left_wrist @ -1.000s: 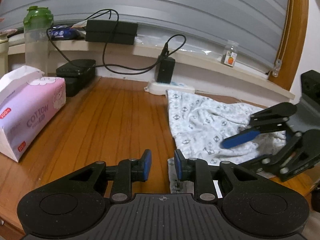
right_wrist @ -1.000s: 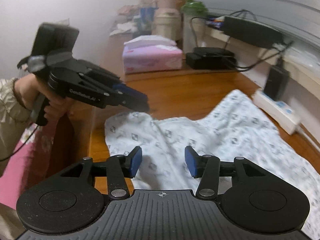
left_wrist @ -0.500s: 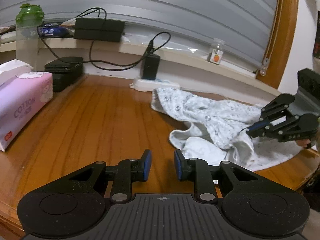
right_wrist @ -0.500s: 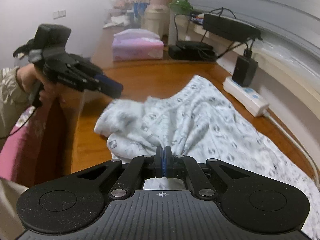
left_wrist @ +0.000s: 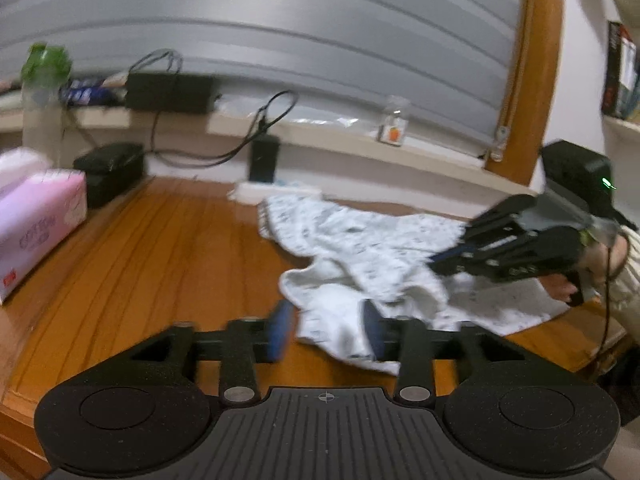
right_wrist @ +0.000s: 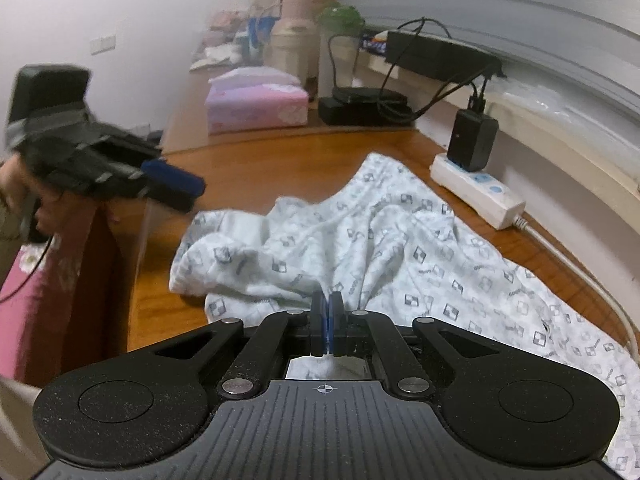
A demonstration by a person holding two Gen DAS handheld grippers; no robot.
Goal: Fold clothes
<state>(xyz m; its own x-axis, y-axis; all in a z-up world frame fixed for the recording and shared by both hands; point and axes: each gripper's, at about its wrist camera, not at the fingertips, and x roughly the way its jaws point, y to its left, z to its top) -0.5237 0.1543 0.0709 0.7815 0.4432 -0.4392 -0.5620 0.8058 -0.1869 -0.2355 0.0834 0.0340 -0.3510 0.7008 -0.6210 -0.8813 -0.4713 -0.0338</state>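
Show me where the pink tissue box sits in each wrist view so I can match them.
Left wrist: pink tissue box at the far left edge, on the wooden table.
Right wrist: it lies upper centre-left, at the table's far end.
Shared landmark: the white power strip by the patterned garment.

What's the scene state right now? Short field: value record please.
surface: orange-brown wooden table
garment: white patterned cotton garment, rumpled, lying on the table
right gripper: shut on a pinch of the garment
left gripper: open, garment's near edge between its blue pads
other items: pink tissue pack, white power strip with black adapter, green-lidded clear bottle
fold: not yet made
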